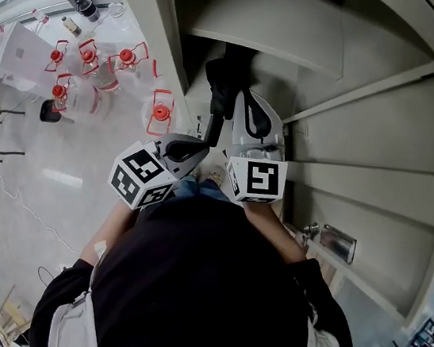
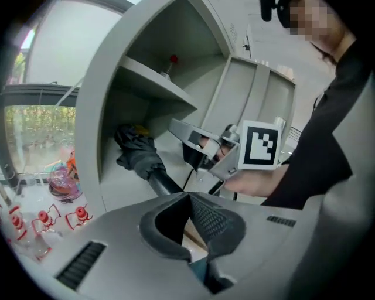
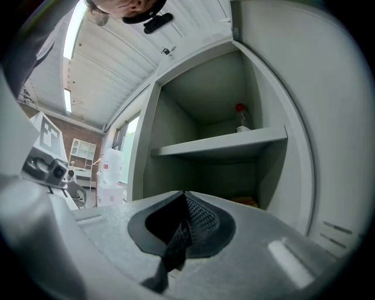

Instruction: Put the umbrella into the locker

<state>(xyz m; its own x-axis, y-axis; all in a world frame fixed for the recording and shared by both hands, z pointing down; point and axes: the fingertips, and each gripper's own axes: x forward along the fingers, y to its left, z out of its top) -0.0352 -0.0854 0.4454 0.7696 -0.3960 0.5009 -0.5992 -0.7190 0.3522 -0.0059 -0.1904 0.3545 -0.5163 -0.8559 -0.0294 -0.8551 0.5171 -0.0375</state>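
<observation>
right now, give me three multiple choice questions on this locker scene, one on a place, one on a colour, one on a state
1. Where does the umbrella lie?
A. on the floor outside
B. in the locker, under its shelf
C. on a table

2. What colour is the umbrella?
A. red
B. black
C. yellow

3. How do the jaws of the left tool stand?
A. wide apart
B. shut on the umbrella
C. shut, with nothing between them

Answers:
1 B, the left gripper view shows it in the lower compartment, below the shelf.
2 B, its folded cloth is black.
3 C, the pads meet and the umbrella lies beyond them.
</observation>
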